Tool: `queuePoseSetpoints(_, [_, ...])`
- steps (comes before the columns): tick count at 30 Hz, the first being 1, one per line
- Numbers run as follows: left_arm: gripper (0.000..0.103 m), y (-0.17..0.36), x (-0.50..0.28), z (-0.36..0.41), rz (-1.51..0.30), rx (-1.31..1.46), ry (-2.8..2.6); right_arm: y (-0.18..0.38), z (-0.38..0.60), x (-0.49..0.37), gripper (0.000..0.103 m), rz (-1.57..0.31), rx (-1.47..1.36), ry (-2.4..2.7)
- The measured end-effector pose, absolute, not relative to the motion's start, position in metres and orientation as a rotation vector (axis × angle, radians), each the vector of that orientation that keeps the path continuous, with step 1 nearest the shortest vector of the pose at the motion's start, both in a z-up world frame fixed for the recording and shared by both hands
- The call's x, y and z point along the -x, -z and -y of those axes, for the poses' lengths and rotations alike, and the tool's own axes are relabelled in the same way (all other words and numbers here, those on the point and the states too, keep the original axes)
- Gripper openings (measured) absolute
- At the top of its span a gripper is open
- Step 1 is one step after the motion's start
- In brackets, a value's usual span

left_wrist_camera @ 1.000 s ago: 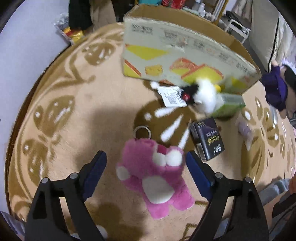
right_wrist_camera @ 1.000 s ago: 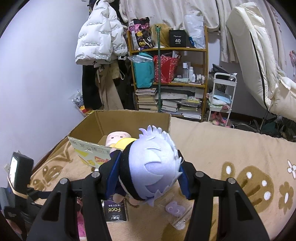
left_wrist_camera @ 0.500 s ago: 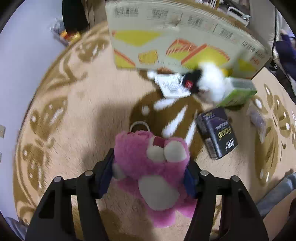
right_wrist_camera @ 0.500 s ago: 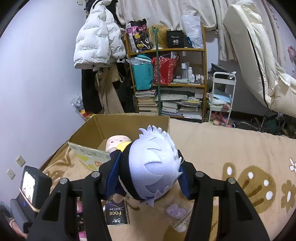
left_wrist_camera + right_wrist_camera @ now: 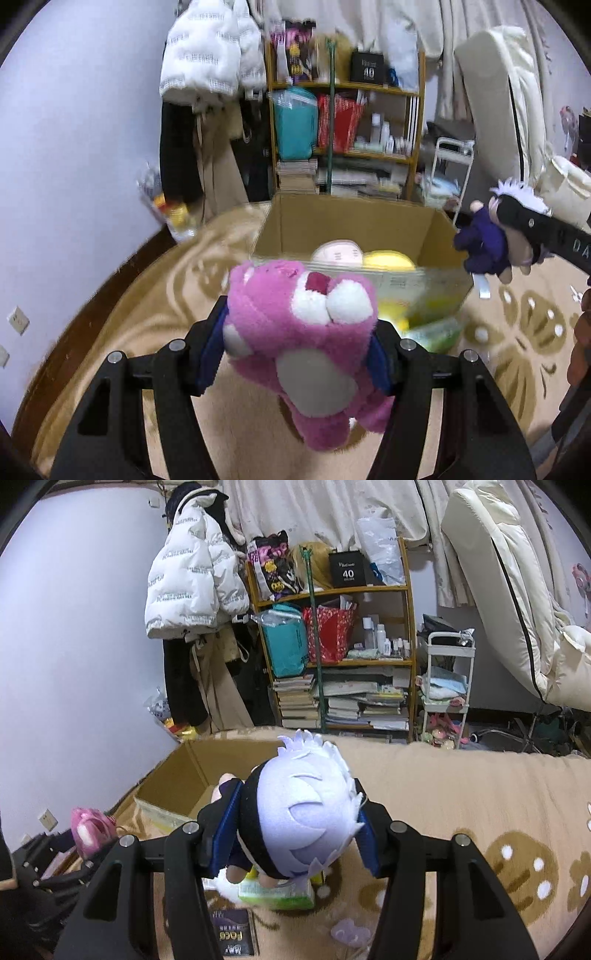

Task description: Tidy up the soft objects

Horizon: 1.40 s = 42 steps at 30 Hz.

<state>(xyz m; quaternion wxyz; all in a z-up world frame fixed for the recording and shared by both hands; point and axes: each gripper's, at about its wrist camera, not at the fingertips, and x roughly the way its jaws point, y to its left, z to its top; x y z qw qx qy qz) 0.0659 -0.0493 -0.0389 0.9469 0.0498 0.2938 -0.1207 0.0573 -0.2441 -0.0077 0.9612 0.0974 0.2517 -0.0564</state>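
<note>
My left gripper (image 5: 297,350) is shut on a pink plush bear (image 5: 306,339) and holds it up in the air before an open cardboard box (image 5: 351,229). The box holds a pale pink plush (image 5: 338,253) and a yellow plush (image 5: 388,260). My right gripper (image 5: 293,834) is shut on a white-haired doll in dark clothes (image 5: 303,812), held above the carpet near the box (image 5: 184,779). That doll shows in the left wrist view (image 5: 491,240) to the right of the box. The pink bear shows in the right wrist view (image 5: 90,829) at far left.
A green tissue pack (image 5: 277,890), a dark "Face" box (image 5: 232,936) and a small clear bag (image 5: 349,932) lie on the beige patterned carpet (image 5: 461,786). A cluttered shelf (image 5: 332,657), hanging coats (image 5: 192,590) and a white cart (image 5: 447,686) stand behind the box.
My left gripper closed on the pink bear, lifted it off the carpet and tilted up toward the box. My right gripper kept its doll and moved closer to the box.
</note>
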Motion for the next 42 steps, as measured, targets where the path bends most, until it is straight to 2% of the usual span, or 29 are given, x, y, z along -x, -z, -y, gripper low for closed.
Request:
queuePoseSetpoints(11, [0.064, 0.008, -0.114, 0.070, -0.434, -0.251, 0.180, 0.008, 0.255, -0.089, 0.059, -0.483, -0.130, 0.116])
queuePoseSetpoints(29, [0.068, 0.035, -0.170, 0.084, -0.530, -0.156, 0.201, 0.043, 0.253, -0.130, 0.060, -0.580, -0.176, 0.027])
queuePoseSetpoints(33, [0.072, 0.042, -0.174, 0.087, -0.556, -0.171, 0.218, 0.045, 0.250, -0.128, 0.069, -0.584, -0.143, 0.023])
queuePoseSetpoints(36, [0.081, 0.044, -0.172, 0.084, -0.564, -0.169, 0.222, 0.044, 0.252, -0.126, 0.069, -0.588, -0.151, 0.021])
queuePoseSetpoints(40, [0.083, 0.043, -0.170, 0.083, -0.560, -0.172, 0.214, 0.041, 0.256, -0.122, 0.071, -0.591, -0.150, 0.032])
queuePoseSetpoints(42, [0.090, 0.042, -0.167, 0.080, -0.560, -0.179, 0.202, 0.039, 0.257, -0.118, 0.084, -0.589, -0.150, 0.037])
